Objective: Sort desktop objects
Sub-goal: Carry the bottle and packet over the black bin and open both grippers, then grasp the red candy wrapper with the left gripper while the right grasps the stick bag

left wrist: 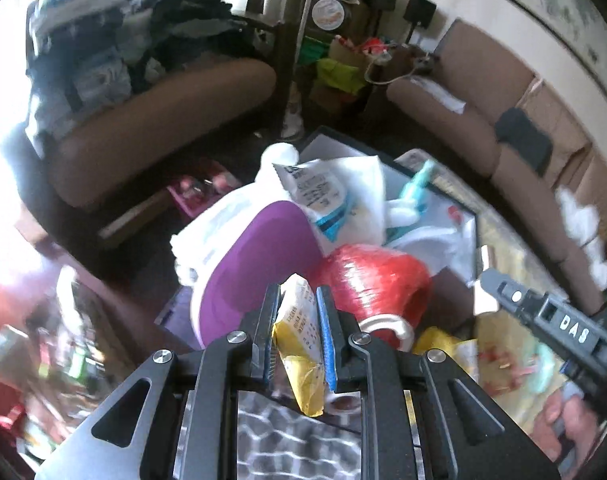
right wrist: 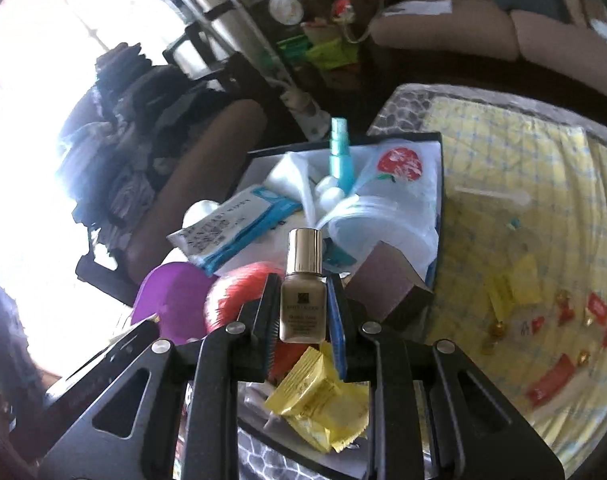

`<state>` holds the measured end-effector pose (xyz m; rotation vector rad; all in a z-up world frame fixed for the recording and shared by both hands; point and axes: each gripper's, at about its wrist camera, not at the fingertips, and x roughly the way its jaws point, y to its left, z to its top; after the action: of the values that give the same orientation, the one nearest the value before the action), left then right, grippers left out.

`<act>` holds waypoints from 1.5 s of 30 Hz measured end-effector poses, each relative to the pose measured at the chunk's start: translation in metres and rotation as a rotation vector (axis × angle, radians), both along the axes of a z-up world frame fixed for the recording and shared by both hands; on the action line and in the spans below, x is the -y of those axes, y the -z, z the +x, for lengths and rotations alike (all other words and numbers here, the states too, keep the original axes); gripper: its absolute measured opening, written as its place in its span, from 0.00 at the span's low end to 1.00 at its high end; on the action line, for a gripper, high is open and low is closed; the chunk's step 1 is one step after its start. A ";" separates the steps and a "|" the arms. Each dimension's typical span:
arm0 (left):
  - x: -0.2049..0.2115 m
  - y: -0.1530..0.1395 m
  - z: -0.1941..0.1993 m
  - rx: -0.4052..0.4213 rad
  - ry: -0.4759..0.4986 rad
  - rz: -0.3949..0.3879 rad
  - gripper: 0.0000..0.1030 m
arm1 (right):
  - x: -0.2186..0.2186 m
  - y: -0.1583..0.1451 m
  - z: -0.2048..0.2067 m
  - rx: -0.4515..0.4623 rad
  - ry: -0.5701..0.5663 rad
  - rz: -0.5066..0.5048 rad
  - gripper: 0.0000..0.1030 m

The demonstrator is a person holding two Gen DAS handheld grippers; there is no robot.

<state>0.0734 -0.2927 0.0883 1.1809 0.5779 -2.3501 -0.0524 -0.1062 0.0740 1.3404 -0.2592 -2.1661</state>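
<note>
Right under your left lens, the left gripper [left wrist: 297, 316] is clamped narrow on a yellow sachet [left wrist: 299, 344], pinched about mid-length so both ends stick out past the pads. That grip looks sensible: thin foil held flat between the pads shouldn't slide. Beyond it sit the red twine spool [left wrist: 377, 280] and a purple lid [left wrist: 259, 264], both crowded into the black tray [left wrist: 477, 240] with a white wipes pack [left wrist: 323, 196] piled behind.

Over on your other side, the right gripper [right wrist: 301, 312] is closed on a small foundation bottle [right wrist: 303, 296], held upright by its body with the gold cap [right wrist: 305, 244] clear above the fingertips. Gripping the flat glass sides rather than the round cap is the steadier choice, I'd say. It hangs above the tray's near corner, where more yellow packets [right wrist: 319, 404] already lie in a heap. A teal spray bottle [right wrist: 339, 152] stands further back among plastic bags, and a brown box [right wrist: 387, 288] sits just right of your bottle.

Look right and you've got the yellow checked cloth [right wrist: 523, 160] with small red and gold wrappers [right wrist: 559, 320] scattered on it, so plenty is not yet sorted. You can also spot your right tool's black arm [left wrist: 551, 320] reaching in at the left camera's edge. Both loads appear headed for the tray; my guess is the sachet belongs with that yellow heap.
</note>
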 end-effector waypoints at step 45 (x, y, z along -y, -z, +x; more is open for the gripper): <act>-0.268 -0.010 -0.067 0.014 0.754 0.024 0.85 | -0.328 0.039 0.054 0.078 0.609 -0.088 0.67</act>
<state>0.0065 -0.0247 0.0981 1.6338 0.1540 -2.9340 0.0015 0.2216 0.0348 1.4244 -0.8811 -2.5440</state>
